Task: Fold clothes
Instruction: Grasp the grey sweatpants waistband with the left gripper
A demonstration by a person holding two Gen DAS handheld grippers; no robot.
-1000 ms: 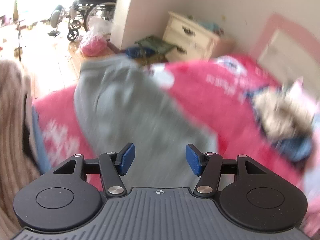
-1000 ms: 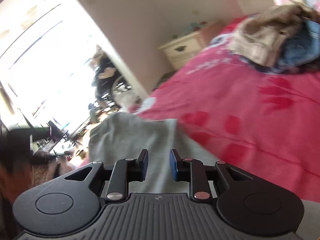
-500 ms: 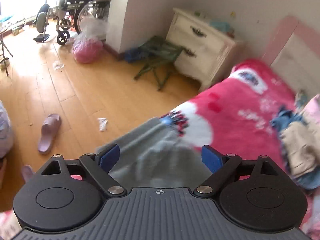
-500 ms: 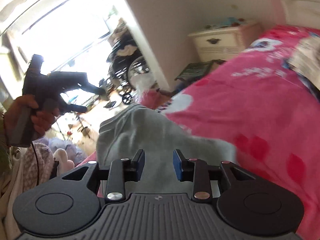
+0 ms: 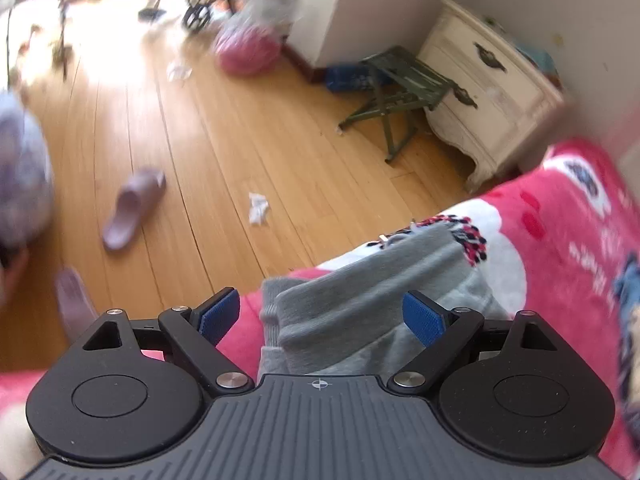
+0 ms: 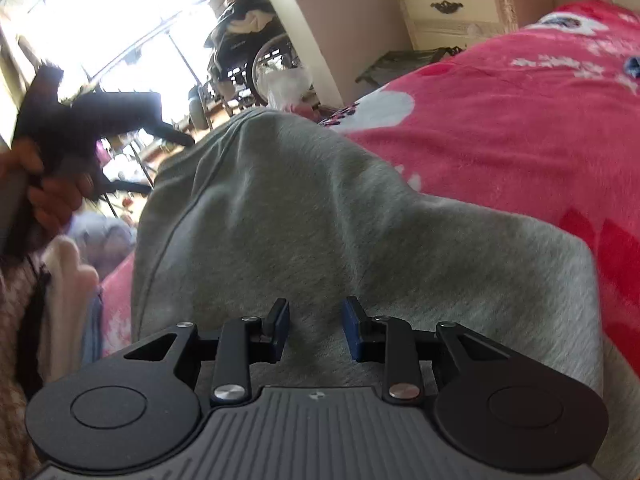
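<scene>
A grey garment [image 5: 360, 292] lies bunched at the edge of the bed's red blanket [image 5: 560, 248]. My left gripper [image 5: 322, 314] hovers over its folded end, open wide, blue pads clear of the cloth on both sides. In the right wrist view the same grey garment [image 6: 320, 208] spreads as a broad humped sheet over the red blanket [image 6: 520, 112]. My right gripper [image 6: 316, 330] sits low over it with a narrow gap; its jaws are closing, grey cloth shows between the pads, and they do not pinch it. A person's hand [image 6: 52, 196] holds the other gripper's handle at the left.
Beyond the bed edge lies wooden floor with a purple slipper [image 5: 132, 208], a scrap of paper [image 5: 258, 208], a green folding stool [image 5: 404, 88] and a pink bag [image 5: 246, 48]. A cream nightstand [image 5: 492, 92] stands by the wall, and a wheelchair [image 6: 256, 56] near the window.
The left gripper opened wide and swung toward the bed's edge, down over the garment's end. The right gripper sank closer to the grey cloth, which now fills its view.
</scene>
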